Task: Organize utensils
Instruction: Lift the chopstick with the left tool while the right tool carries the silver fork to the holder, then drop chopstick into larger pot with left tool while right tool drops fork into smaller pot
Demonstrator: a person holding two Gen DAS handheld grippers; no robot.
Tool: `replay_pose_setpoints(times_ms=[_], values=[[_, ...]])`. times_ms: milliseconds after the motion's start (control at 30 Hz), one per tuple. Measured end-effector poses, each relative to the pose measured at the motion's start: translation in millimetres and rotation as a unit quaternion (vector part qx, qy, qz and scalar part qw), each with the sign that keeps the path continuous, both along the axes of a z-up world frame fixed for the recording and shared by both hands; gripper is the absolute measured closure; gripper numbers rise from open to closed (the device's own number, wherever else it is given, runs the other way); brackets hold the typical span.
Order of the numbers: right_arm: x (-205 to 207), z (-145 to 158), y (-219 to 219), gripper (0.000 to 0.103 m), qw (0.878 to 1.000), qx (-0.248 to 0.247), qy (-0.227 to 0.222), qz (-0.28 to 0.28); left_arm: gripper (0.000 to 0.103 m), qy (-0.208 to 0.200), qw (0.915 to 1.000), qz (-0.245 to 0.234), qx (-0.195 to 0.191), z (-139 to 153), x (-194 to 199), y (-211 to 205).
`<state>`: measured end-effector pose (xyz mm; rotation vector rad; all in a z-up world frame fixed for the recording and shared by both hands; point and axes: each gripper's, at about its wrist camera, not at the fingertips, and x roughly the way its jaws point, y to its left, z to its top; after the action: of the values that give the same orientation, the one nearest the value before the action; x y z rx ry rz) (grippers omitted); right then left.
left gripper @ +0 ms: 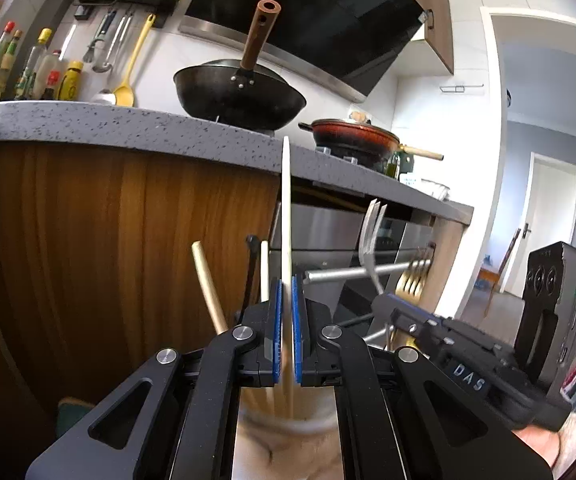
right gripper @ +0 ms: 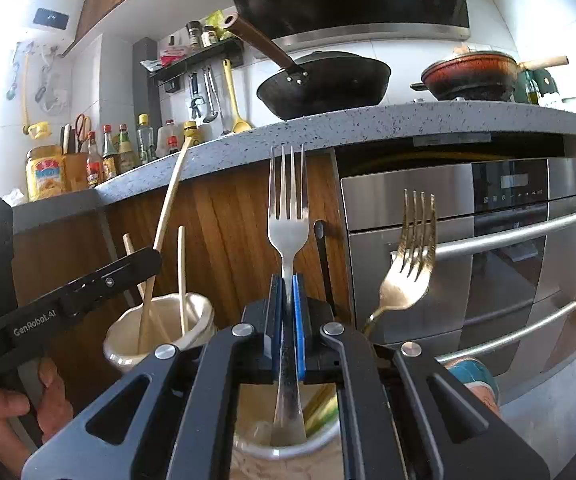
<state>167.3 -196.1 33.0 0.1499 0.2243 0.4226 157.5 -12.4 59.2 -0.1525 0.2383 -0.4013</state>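
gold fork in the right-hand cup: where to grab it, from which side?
Grip the gold fork on its bare neck just under the head, where it narrows and clears the cup. It leans right, head up, so come in from the right and above, tongs across the neck's narrow width. The right tongs are shut on the silver fork, so they must release that first.
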Motion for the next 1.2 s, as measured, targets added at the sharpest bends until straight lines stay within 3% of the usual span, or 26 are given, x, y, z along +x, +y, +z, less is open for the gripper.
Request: replay_pose_setpoints(times_ms=[300, 600, 900, 1200], values=[[-28.2, -12.6, -4.3, 0.098, 1.0, -0.025, 0.013, -0.004, 0.098, 0.04, 0.9983, 0.015, 0.04, -8.8, -21.7, 4.2], [-38.5, -20.7, -13.8, 0.098, 0.999, -0.02, 0.036, -0.019, 0.097, 0.042, 0.9961, 0.032, 0.07, -10.4, -30.7, 1.3], [-37.9, -20.6, -17.8, 0.098, 0.998, -0.018, 0.05, -0.022, 0.074, 0.048, 0.9959, 0.049, 0.059, -4.8, -32.7, 8.7], [-33.6, -19.7, -15.3, 0.098, 0.997, -0.029, 0.067, -0.029, 0.068, 0.055, 0.9954, 0.058, 0.052, -2.9, -35.5, 18.4]])
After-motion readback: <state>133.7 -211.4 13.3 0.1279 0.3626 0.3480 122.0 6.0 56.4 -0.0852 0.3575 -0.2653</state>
